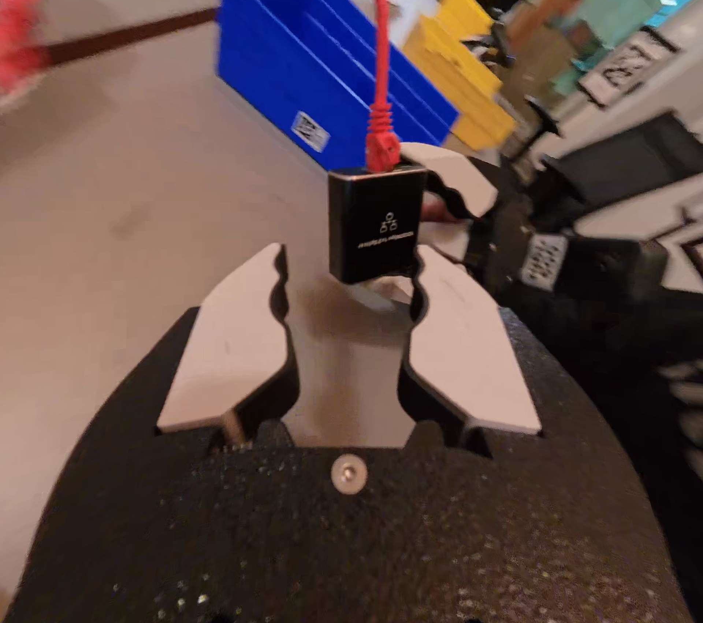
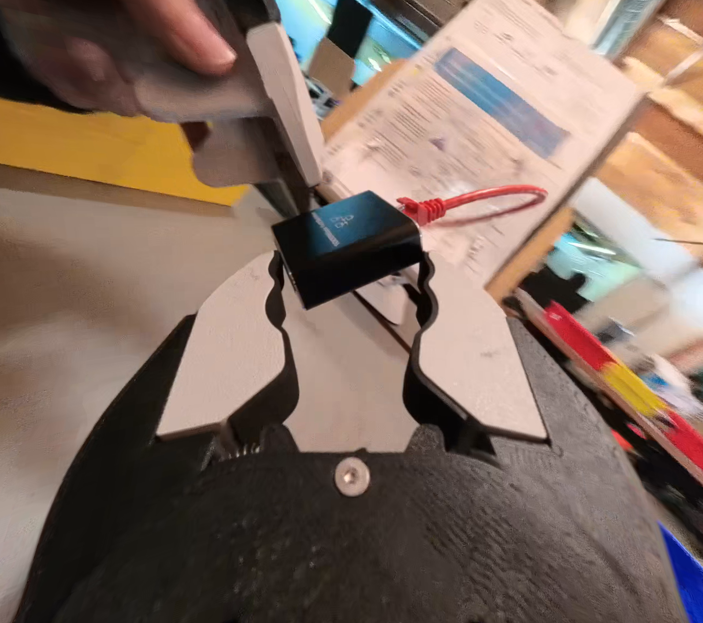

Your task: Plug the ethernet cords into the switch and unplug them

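The switch is a small black box with a red ethernet cord plugged into its far end. My right gripper is shut on the switch, one fingertip on each side, and holds it above the table. The red cord loops away to the right. My left gripper is open. Its right fingertip is next to the switch's near end and its left fingertip is apart from it. The right gripper also shows in the left wrist view, coming in from the right.
A blue bin and a yellow bin stand on the beige table behind the switch. A blurred red cord hangs at top left. A hand holds the left gripper. A printed sheet leans behind.
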Action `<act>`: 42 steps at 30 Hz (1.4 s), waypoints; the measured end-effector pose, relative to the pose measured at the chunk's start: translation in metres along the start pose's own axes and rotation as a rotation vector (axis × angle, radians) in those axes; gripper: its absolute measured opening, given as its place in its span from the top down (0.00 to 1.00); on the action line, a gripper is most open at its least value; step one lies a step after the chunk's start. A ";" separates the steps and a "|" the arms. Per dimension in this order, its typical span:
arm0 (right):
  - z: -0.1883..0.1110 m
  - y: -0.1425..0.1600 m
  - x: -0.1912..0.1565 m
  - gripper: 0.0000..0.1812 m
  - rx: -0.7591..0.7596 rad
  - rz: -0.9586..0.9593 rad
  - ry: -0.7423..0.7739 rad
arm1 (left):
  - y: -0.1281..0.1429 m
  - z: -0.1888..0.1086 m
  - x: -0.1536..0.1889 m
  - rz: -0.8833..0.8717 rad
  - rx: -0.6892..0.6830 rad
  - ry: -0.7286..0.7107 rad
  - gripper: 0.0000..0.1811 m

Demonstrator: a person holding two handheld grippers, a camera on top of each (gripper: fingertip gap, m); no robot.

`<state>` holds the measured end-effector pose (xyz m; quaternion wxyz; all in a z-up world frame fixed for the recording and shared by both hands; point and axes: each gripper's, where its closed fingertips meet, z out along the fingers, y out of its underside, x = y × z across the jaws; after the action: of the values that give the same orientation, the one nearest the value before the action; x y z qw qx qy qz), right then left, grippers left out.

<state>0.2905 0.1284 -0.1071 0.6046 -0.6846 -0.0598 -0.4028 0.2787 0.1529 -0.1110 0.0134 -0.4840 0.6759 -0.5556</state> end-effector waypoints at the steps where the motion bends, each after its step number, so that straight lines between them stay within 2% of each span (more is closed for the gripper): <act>1: 0.000 0.004 0.007 0.62 -0.026 -0.020 0.061 | -0.003 0.004 -0.003 0.015 0.019 -0.070 0.61; 4: 0.000 0.010 0.017 0.62 -0.084 -0.040 0.145 | -0.010 0.017 -0.001 0.102 0.079 -0.227 0.55; 8: -0.002 0.001 0.015 0.63 -0.041 -0.117 0.163 | 0.005 0.036 0.007 0.176 -0.008 -0.289 0.56; 10: -0.001 -0.003 0.006 0.63 -0.024 -0.145 0.128 | 0.010 0.043 0.012 0.141 -0.017 -0.211 0.57; 12: 0.001 -0.006 0.000 0.63 -0.014 -0.175 0.110 | 0.014 0.047 0.019 0.010 -0.016 -0.080 0.55; 15: -0.001 -0.010 0.003 0.63 0.013 -0.202 0.131 | 0.009 0.044 0.020 -0.126 0.036 0.063 0.64; 17: -0.001 -0.010 0.003 0.63 0.006 -0.196 0.137 | 0.008 0.046 0.020 -0.142 0.060 0.103 0.64; 21: 0.001 -0.004 0.000 0.63 -0.012 -0.242 0.118 | 0.013 0.047 0.011 0.028 0.012 0.008 0.65; 23: -0.002 -0.009 -0.002 0.65 0.028 -0.237 0.094 | 0.010 0.039 0.004 0.192 -0.005 -0.112 0.65; 25: -0.006 -0.017 -0.013 0.63 0.100 -0.117 -0.061 | 0.004 0.023 -0.008 0.401 -0.056 -0.290 0.65; 27: -0.015 -0.029 -0.022 0.60 0.180 -0.064 -0.201 | 0.000 0.006 -0.016 0.551 -0.113 -0.407 0.65; 30: -0.022 -0.048 -0.011 0.49 0.175 0.005 -0.268 | 0.004 -0.012 -0.028 0.663 -0.215 -0.496 0.65; 32: -0.022 -0.072 -0.002 0.52 0.212 0.050 -0.304 | 0.008 -0.019 -0.033 0.699 -0.270 -0.526 0.65; 34: -0.012 -0.083 -0.005 0.51 0.169 0.063 -0.404 | 0.010 -0.023 -0.032 0.730 -0.302 -0.534 0.65; 37: 0.008 -0.061 -0.022 0.53 -0.048 0.035 -0.604 | 0.011 -0.026 -0.025 0.808 -0.328 -0.528 0.65; 38: 0.009 -0.058 -0.028 0.54 -0.076 0.036 -0.661 | 0.011 -0.027 -0.024 0.836 -0.338 -0.532 0.65; 39: 0.010 -0.055 -0.032 0.56 -0.090 0.027 -0.699 | 0.012 -0.027 -0.022 0.873 -0.345 -0.526 0.65; 40: 0.014 -0.055 -0.030 0.59 -0.073 0.010 -0.675 | 0.013 -0.026 -0.019 0.921 -0.345 -0.502 0.65; 42: 0.021 -0.058 -0.030 0.56 0.010 0.010 -0.649 | 0.015 -0.025 -0.014 1.008 -0.338 -0.452 0.65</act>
<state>0.2475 0.1744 -0.0793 0.5594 -0.7745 -0.2481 -0.1601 0.2628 0.1792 -0.1206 0.3430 -0.2043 0.8827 -0.2479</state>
